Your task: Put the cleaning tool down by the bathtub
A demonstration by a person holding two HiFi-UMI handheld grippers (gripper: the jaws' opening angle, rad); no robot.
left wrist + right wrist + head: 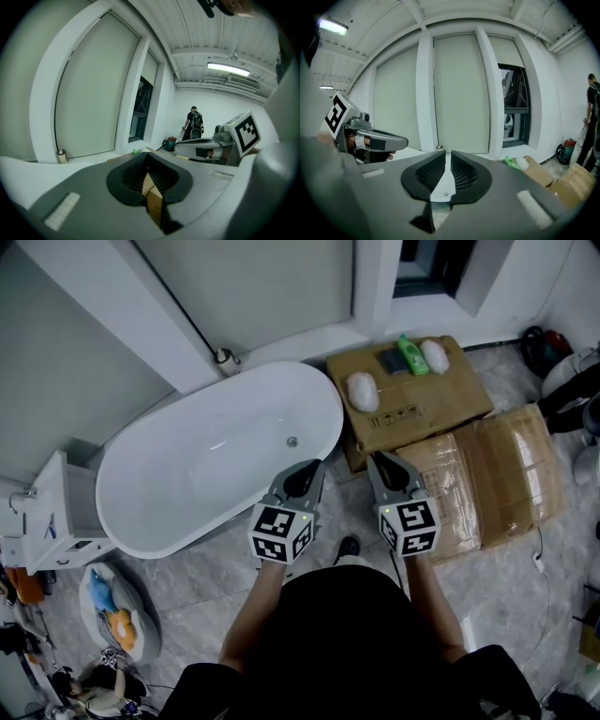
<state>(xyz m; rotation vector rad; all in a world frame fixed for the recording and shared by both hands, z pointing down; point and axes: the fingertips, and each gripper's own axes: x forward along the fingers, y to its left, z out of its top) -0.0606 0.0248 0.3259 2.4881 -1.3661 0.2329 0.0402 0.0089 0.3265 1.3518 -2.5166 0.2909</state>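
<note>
A green cleaning tool (411, 354) lies on a cardboard box (441, 395) beside the right end of the white bathtub (211, 470), between two white fluffy pads (362, 390). It also shows as a green shape (512, 162) in the right gripper view. My left gripper (307, 468) hovers over the tub's near right rim, shut and holding nothing (147, 157). My right gripper (380, 458) hangs over the floor by the box, shut and holding nothing, with only a thin slit between its pads (446, 154). Both grippers are well short of the green tool.
A second, flattened cardboard box (497, 479) lies right of my right gripper. A white cabinet (61, 512) stands at the tub's left end, with toys (112, 615) on the floor below it. A person (193, 123) stands far off across the room.
</note>
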